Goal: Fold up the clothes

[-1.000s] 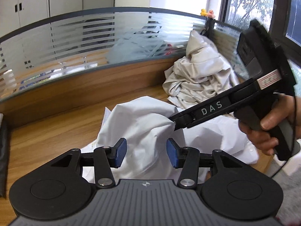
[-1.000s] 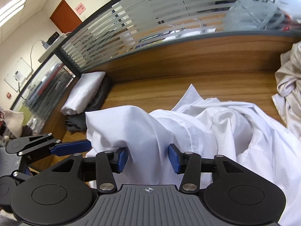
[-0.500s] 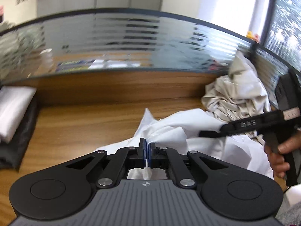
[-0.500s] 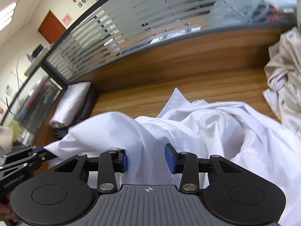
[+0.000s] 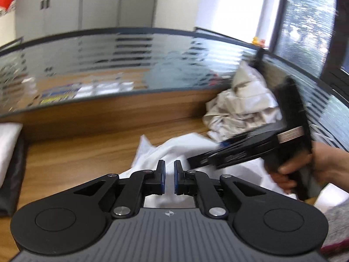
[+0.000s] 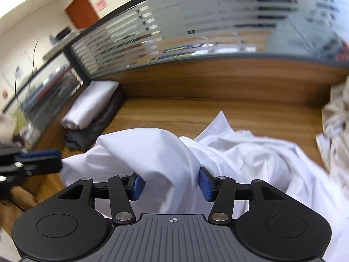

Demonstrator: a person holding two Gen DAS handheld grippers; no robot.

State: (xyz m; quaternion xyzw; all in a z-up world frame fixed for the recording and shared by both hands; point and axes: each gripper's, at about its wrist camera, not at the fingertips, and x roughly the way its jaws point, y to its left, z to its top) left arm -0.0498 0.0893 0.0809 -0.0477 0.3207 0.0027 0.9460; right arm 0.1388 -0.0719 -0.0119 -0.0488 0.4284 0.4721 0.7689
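The left gripper [image 5: 169, 175] is pinched nearly closed on a fold of the white shirt [image 6: 250, 159]. The right gripper [image 6: 172, 184], jaws just widening, stands apart around loose cloth. The shirt lies crumpled on a wooden desk [image 6: 174, 113] (folded clothes [image 6: 91, 107] stacked left, a beige heap [image 5: 242, 107] right), fenced by a frosted striped glass partition [image 5: 109, 65].

You stood at a wooden surface [image 5: 82, 150] ringed by a frosted glass partition [image 5: 130, 65]; far cabinets [image 5: 87, 4], bright window [image 5: 305, 21] right.
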